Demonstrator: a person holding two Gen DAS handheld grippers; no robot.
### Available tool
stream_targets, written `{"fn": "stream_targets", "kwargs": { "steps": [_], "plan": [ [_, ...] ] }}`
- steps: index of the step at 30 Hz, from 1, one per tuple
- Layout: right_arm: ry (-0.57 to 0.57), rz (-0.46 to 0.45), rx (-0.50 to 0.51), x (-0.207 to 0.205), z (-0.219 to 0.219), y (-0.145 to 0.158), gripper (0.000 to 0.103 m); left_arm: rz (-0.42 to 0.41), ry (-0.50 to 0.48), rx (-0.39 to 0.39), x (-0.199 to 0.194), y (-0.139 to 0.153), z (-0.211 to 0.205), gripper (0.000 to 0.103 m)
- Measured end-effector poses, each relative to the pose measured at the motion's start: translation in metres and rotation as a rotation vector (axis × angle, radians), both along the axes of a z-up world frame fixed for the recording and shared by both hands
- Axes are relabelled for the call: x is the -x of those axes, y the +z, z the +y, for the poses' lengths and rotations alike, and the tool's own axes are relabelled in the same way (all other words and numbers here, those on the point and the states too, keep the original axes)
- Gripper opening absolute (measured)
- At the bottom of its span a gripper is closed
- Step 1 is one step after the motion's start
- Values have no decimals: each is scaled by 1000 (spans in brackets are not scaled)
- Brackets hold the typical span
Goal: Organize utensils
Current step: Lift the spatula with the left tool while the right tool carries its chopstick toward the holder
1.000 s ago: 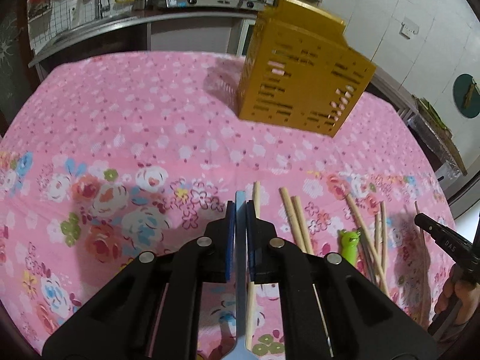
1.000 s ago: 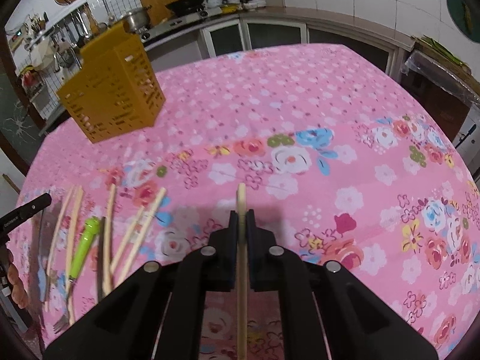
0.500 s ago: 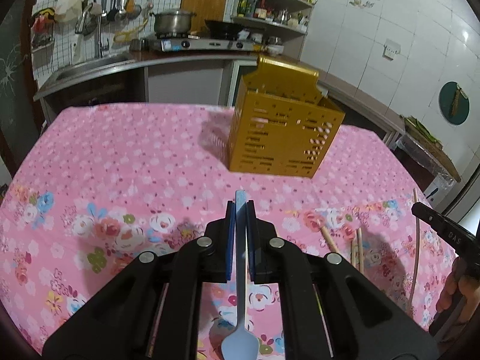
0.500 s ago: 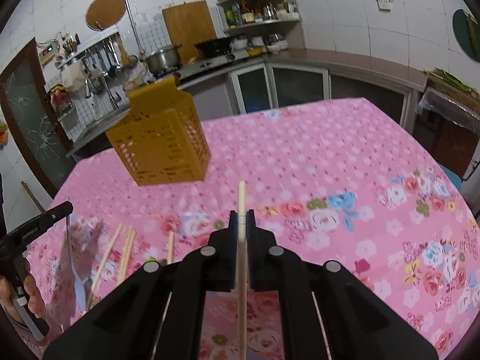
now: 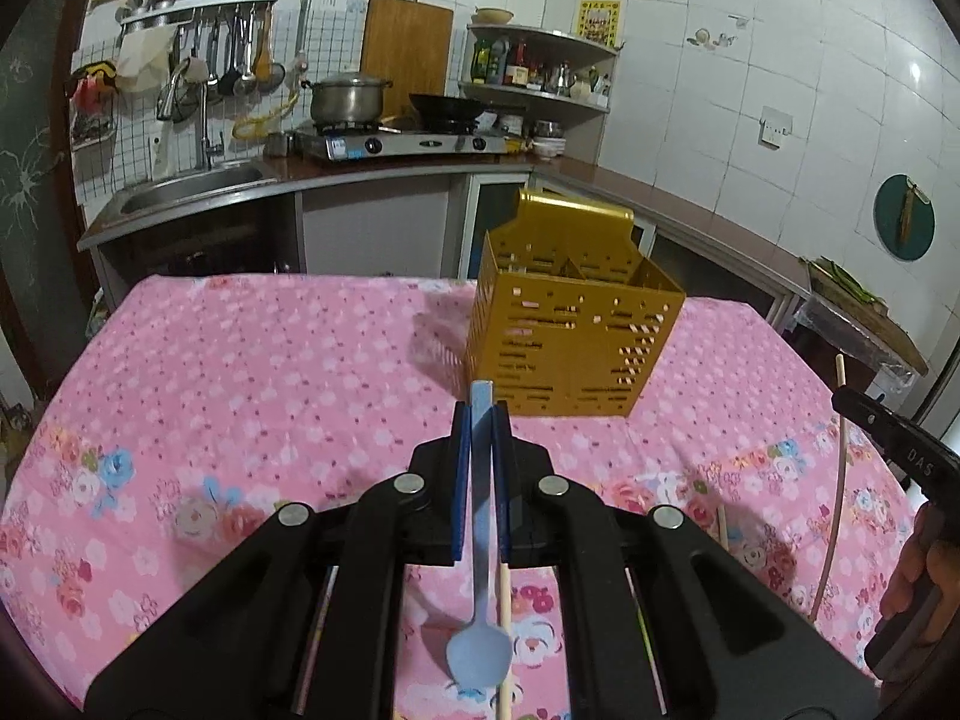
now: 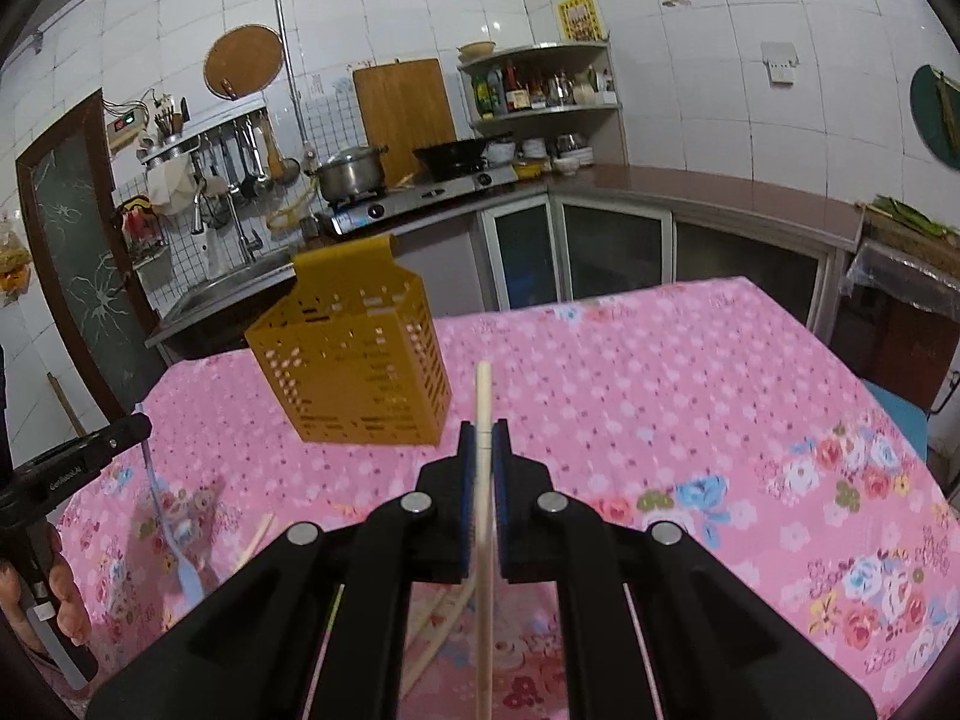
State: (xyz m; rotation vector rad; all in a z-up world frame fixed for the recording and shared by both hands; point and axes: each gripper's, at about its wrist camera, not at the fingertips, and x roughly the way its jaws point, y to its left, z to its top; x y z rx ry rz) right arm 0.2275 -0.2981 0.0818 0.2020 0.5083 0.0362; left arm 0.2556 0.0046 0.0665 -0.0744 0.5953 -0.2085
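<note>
Two grippers, each loaded. In the left wrist view, your left gripper is clamped on a blue spoon, bowl hanging toward you, above the pink cloth; the yellow caddy stands just ahead. In the right wrist view, your right gripper pinches a chopstick, the caddy ahead-left, loose chopsticks lying below.

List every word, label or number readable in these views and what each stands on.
"DAS": white letters on the black right gripper body, seen from the left wrist.
"GenRobot.AI", roughly; small and blurred: on the black left gripper body, seen from the right wrist.
Yellow wall poster, bottle labels, stove sticker: too small to read.
</note>
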Motion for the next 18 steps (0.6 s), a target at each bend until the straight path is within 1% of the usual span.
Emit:
{"fn": "stream_targets", "kwargs": {
  "steps": [11,18],
  "plan": [
    [25,-62,14,-18,10,25,6,-63,16,-9,-12,23,2,6],
    [36,-109,19,-30,17,40,6,-89,19,-4,-21,36,1,6]
  ]
}}
